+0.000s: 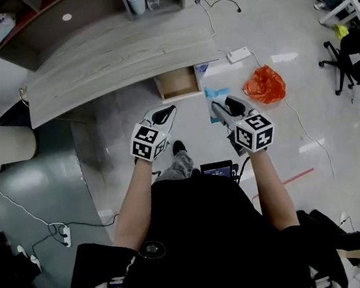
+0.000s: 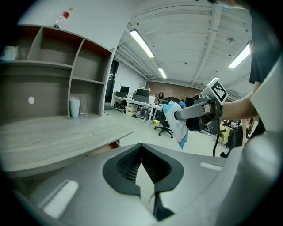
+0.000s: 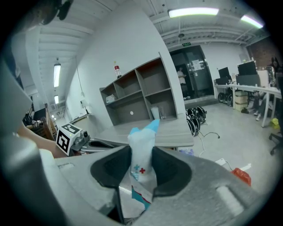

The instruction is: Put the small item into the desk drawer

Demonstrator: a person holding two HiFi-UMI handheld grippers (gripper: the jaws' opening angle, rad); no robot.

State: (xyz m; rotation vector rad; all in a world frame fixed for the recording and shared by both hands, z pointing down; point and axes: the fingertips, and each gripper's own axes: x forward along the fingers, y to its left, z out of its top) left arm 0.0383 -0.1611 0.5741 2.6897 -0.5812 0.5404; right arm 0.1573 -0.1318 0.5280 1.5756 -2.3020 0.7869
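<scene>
From above, the open drawer (image 1: pixel 178 83) juts from under the bench (image 1: pixel 115 66). The left gripper (image 1: pixel 162 116) and right gripper (image 1: pixel 225 108) hang just short of it, the right one holding the small packet (image 1: pixel 216 93), ready for dropping in, I'd say.

In the left gripper view, its fingers (image 2: pixel 128 165) are pressed together on nothing, seemingly kept aside.

In the right gripper view, the fingers (image 3: pixel 170 170) pinch the white-and-blue packet upright, its top poking out.

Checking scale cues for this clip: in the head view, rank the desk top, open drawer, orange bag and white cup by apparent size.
1. desk top, by far the largest
2. open drawer and orange bag: about alike, not ranked
3. white cup, smallest
</scene>
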